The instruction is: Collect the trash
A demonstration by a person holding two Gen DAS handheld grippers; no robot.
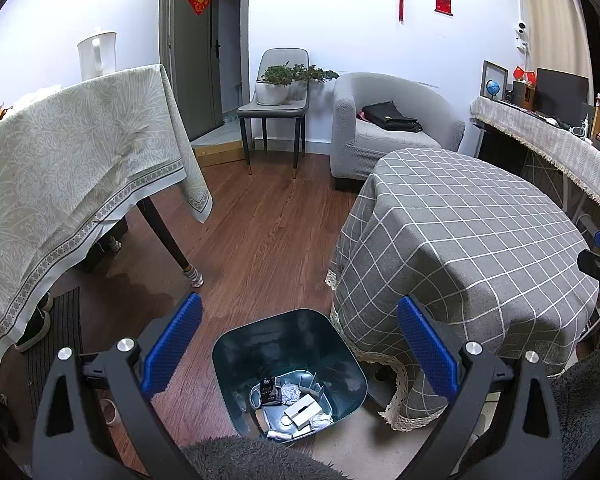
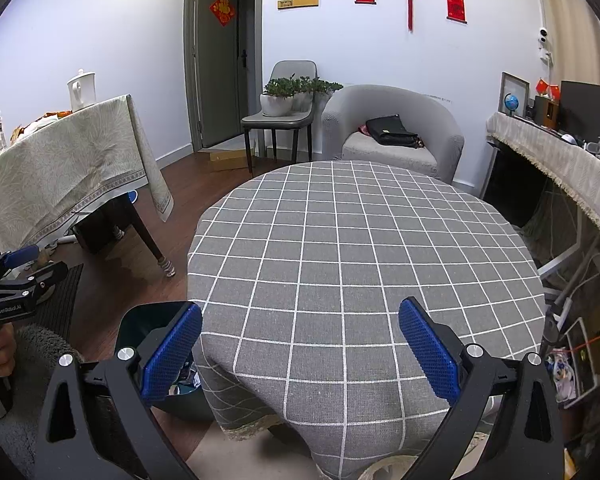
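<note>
A dark teal trash bin (image 1: 290,364) stands on the wood floor beside the round table. It holds crumpled paper, a white box (image 1: 302,410) and a dark packet. My left gripper (image 1: 300,346) is open and empty, held above the bin. My right gripper (image 2: 300,350) is open and empty above the near edge of the round table with the grey checked cloth (image 2: 360,248). The bin's rim (image 2: 152,312) shows behind my right gripper's left finger. The left gripper also shows at the left edge of the right wrist view (image 2: 16,276).
A table with a pale patterned cloth (image 1: 60,168) stands at the left, shoes under it. A grey armchair (image 1: 388,128) with a black bag, a chair with potted plants (image 1: 276,96) and a cluttered side desk (image 1: 548,136) line the back and right.
</note>
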